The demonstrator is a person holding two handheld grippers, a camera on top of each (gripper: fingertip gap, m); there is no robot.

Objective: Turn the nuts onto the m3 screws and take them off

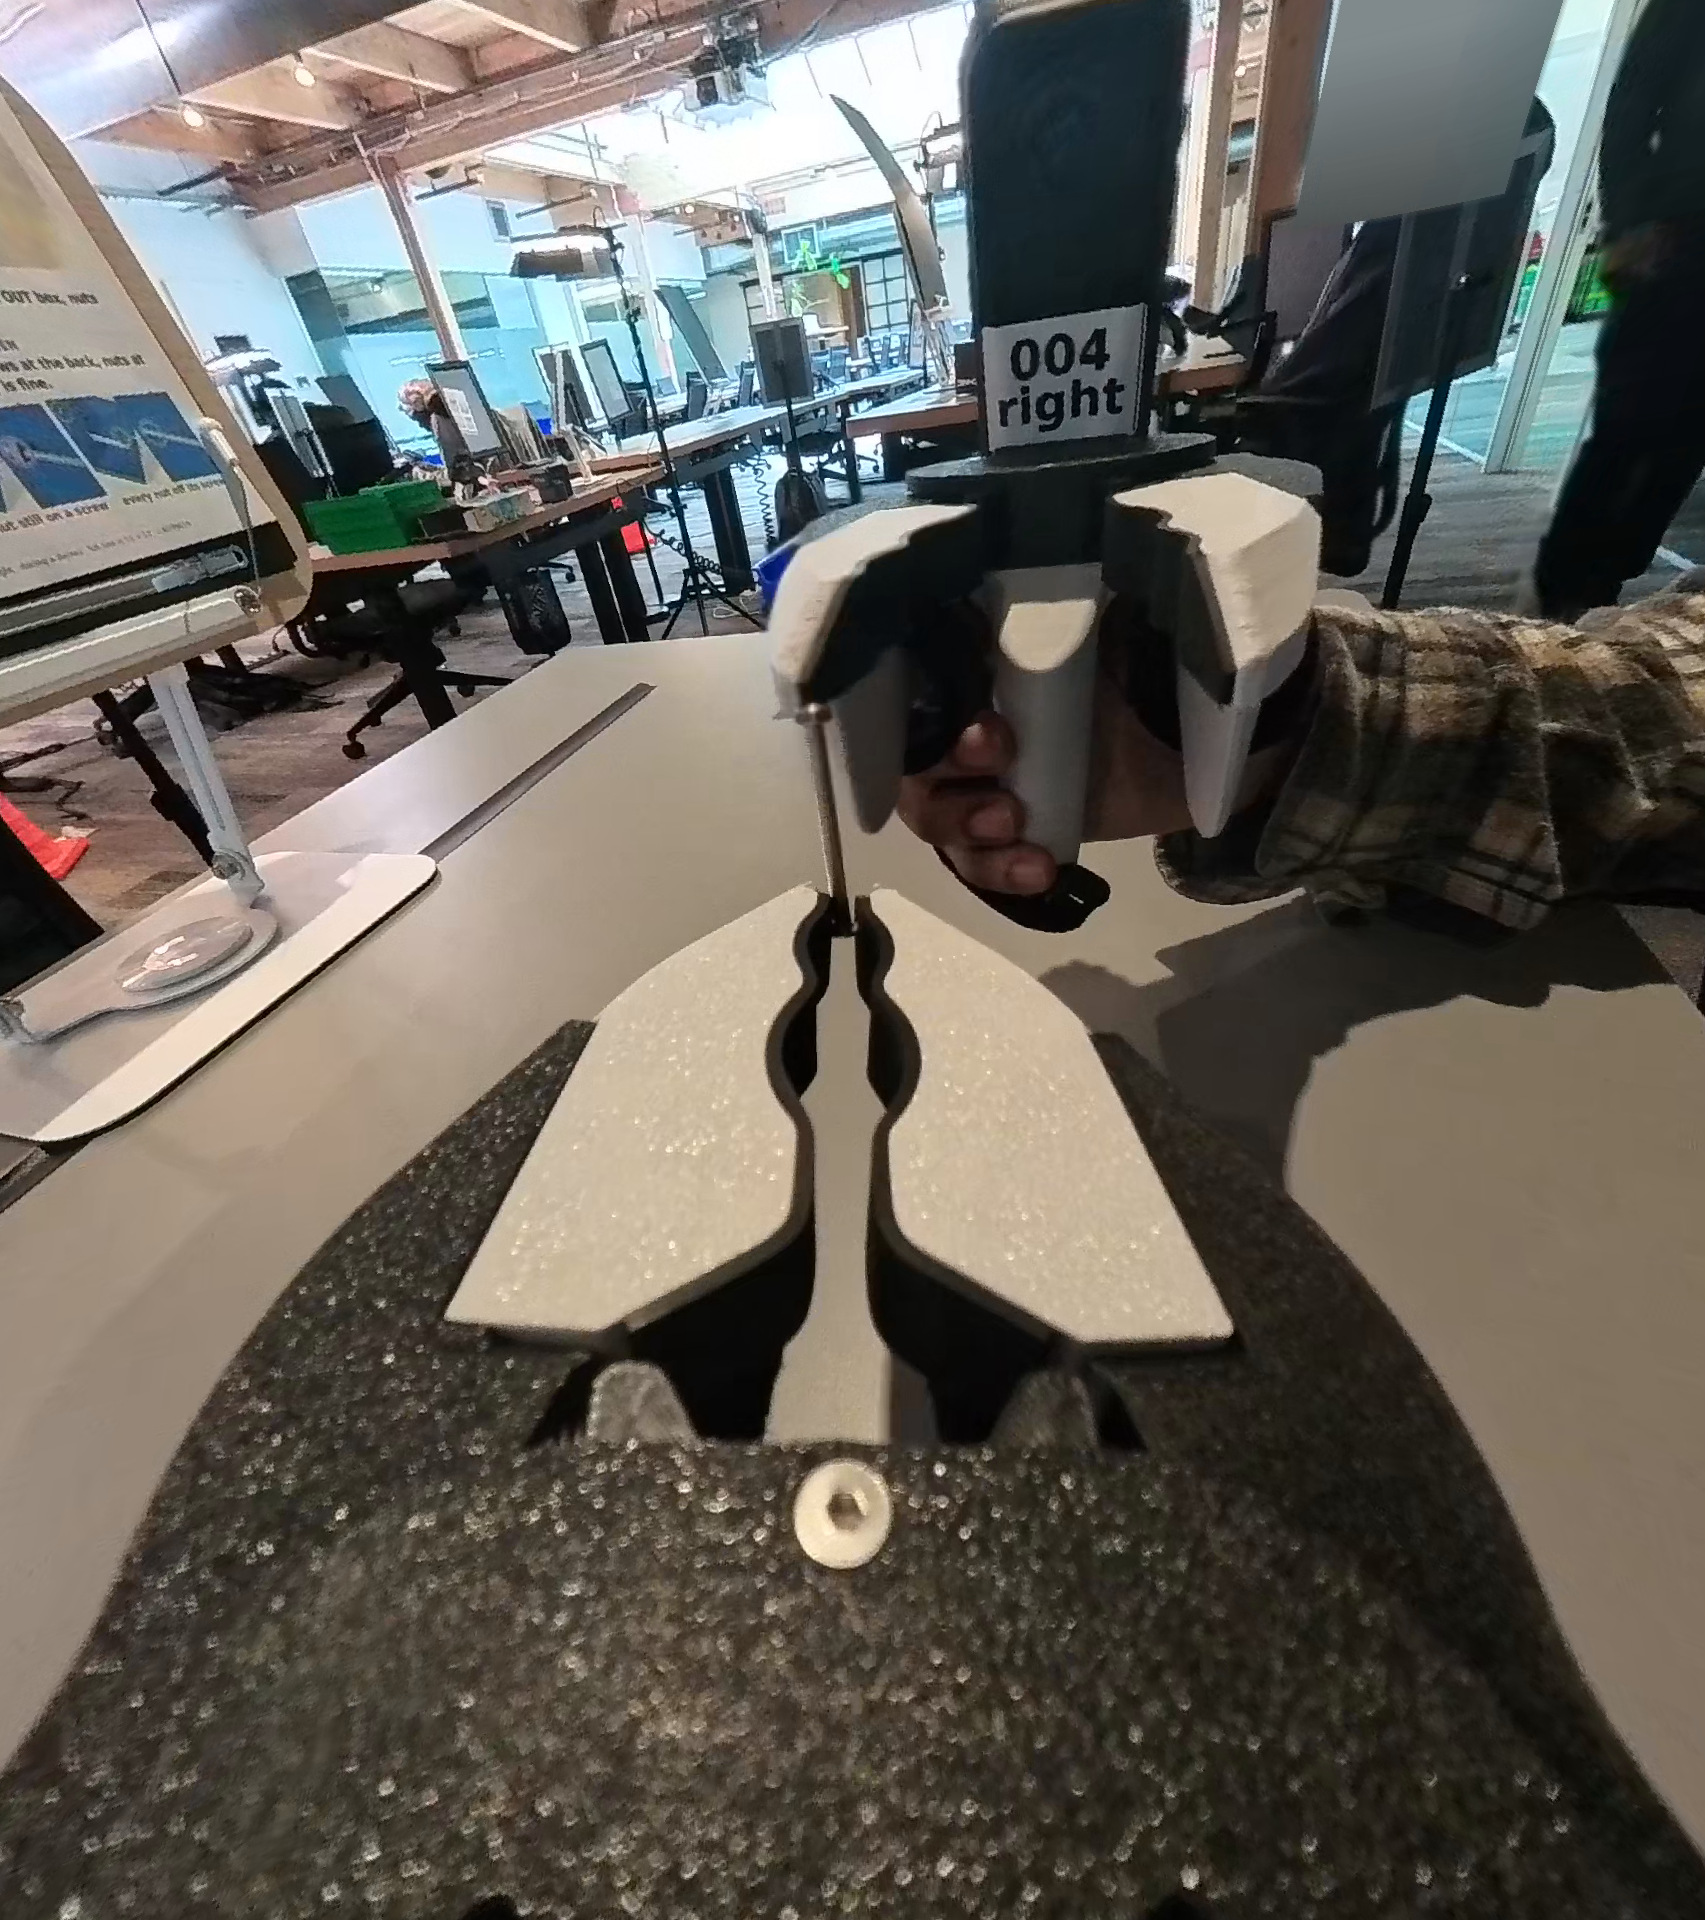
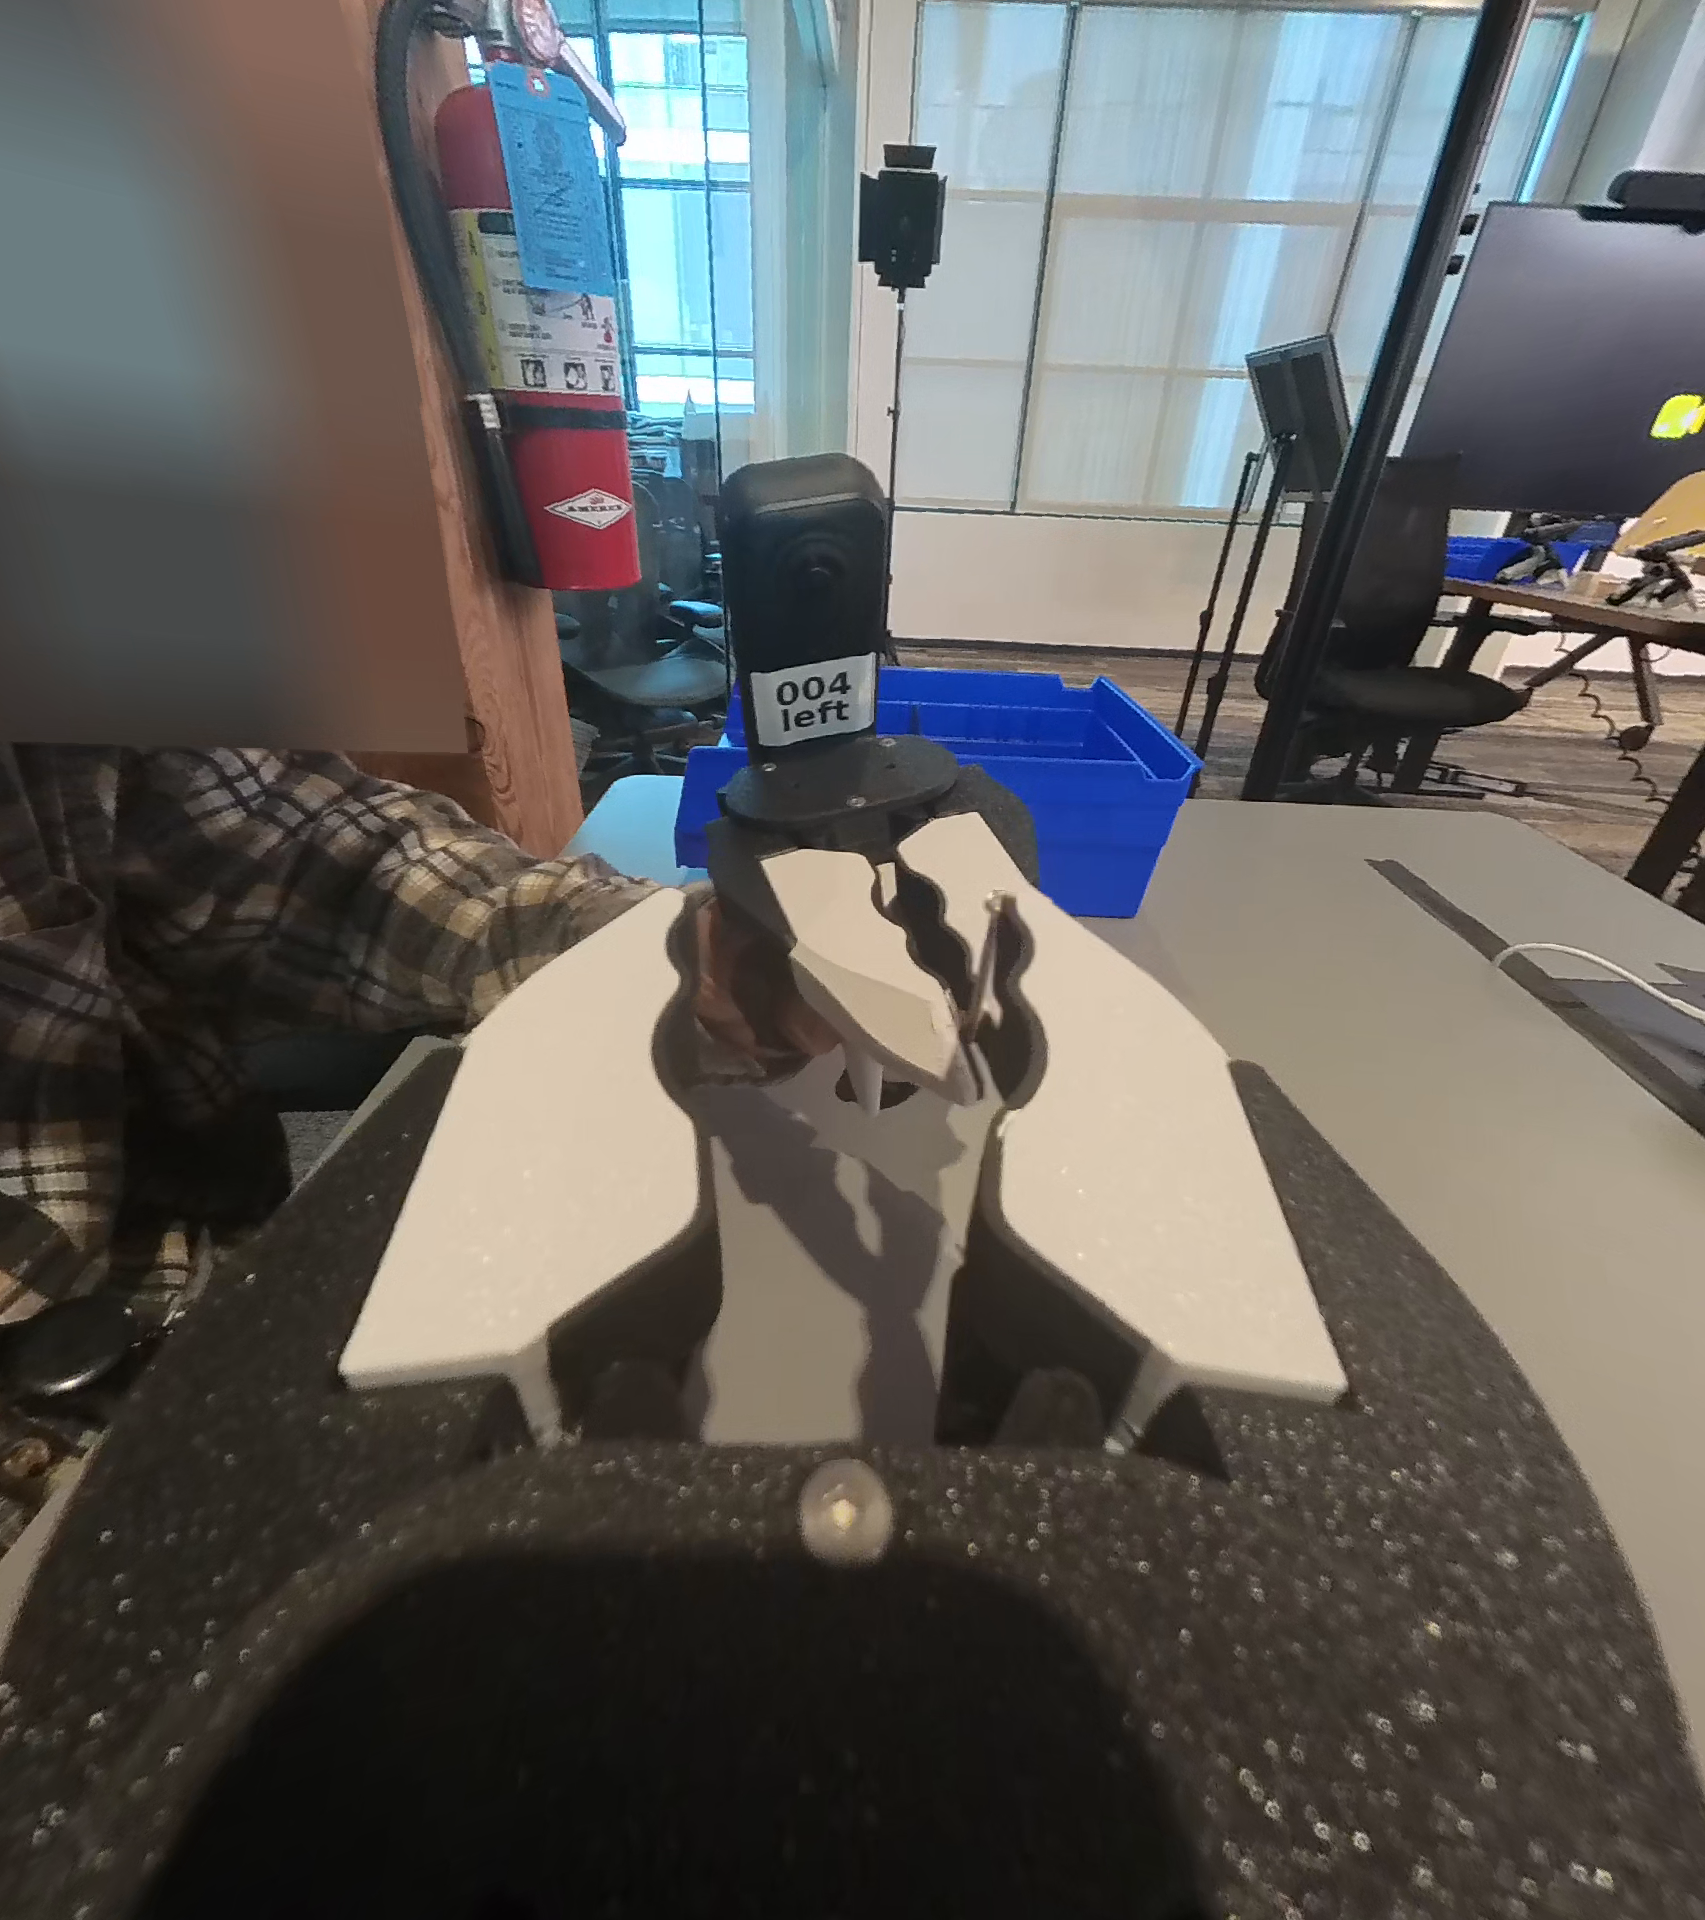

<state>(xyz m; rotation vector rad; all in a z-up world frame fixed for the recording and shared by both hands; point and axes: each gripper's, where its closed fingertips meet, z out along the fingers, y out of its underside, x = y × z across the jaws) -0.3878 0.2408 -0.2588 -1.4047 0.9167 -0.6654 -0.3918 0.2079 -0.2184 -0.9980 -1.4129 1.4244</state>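
now i'm over the grey table (image 1: 1450, 1299), office behind; left gripper (image 1: 840, 914) clamps the screw (image 1: 830, 821), right gripper (image 2: 853, 997) gapes around it, bin (image 2: 1087, 790) past the table's edge.

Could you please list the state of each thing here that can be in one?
left hand-held gripper: shut on the screw's lower end.
right hand-held gripper: open, nothing between its fingers.
screw: upright, head on top by a right finger; no nut visible on it.
blue bin: open-topped, on the table behind the left hand-held gripper.
monitor: mostly dark.
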